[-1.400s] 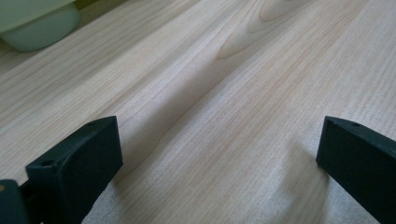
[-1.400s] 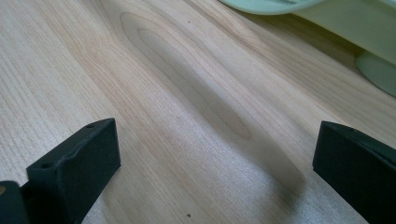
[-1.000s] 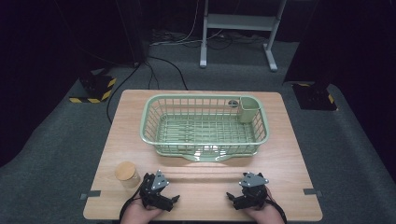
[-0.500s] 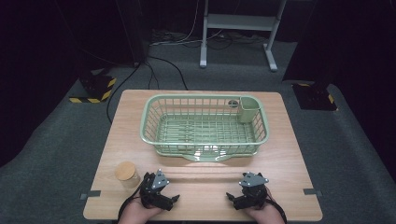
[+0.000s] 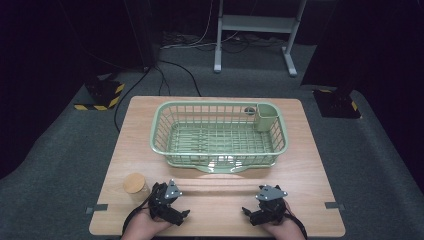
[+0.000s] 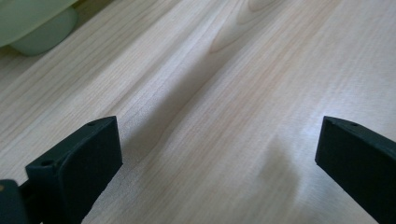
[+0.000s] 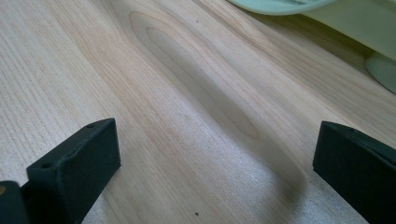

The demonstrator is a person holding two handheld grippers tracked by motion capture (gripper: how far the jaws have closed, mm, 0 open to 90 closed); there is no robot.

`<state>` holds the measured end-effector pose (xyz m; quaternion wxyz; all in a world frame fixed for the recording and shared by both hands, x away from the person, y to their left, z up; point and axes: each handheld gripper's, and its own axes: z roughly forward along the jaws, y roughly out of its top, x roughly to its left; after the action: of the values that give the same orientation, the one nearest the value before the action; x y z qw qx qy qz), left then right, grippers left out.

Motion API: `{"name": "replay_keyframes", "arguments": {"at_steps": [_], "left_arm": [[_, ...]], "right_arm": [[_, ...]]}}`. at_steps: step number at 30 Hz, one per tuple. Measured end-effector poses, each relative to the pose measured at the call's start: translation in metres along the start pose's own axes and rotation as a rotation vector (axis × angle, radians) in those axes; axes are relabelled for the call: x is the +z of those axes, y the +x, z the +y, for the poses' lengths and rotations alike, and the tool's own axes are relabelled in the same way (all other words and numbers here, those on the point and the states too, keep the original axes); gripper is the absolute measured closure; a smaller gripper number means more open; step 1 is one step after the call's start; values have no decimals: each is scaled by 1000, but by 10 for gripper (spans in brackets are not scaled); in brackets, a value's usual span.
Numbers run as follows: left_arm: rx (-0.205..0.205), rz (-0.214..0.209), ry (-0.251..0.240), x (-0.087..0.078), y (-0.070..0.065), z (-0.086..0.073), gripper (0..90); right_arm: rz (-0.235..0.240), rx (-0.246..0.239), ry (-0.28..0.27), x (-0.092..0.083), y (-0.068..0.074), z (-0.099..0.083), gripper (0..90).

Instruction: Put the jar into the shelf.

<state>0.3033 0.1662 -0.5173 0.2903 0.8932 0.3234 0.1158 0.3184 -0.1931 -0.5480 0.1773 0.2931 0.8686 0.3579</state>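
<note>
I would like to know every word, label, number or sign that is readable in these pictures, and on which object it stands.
No readable text anywhere.
The green basket, its corner cup, the jar with the wooden lid and the wooden table carry no visible lettering.
The yellow-and-black striped blocks on the floor show warning stripes, no words.

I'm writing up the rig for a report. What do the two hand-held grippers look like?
Both are black. The left hand-held gripper and the right hand-held gripper each carry a grey three-cornered plate on top and trail a black cable. Their jaws are blocky black slabs with small holes near the tips. No sleeves show at the bottom edge of the high view.
</note>
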Motion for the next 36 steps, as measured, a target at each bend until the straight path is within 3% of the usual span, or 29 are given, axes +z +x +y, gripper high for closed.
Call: {"name": "replay_keyframes", "arguments": {"at_steps": [6, 10, 25, 36], "left_arm": [[33, -37, 50, -18, 4, 12, 7], [58, -32, 80, -29, 9, 17, 29], [59, 1, 149, -55, 32, 22, 31], [34, 26, 156, -66, 49, 15, 31]], "right_arm": [[3, -5, -1, 0, 0, 0, 2], [5, -8, -1, 0, 1, 0, 3], [11, -12, -1, 0, 1, 0, 3], [13, -11, 0, -1, 1, 0, 2]]}}
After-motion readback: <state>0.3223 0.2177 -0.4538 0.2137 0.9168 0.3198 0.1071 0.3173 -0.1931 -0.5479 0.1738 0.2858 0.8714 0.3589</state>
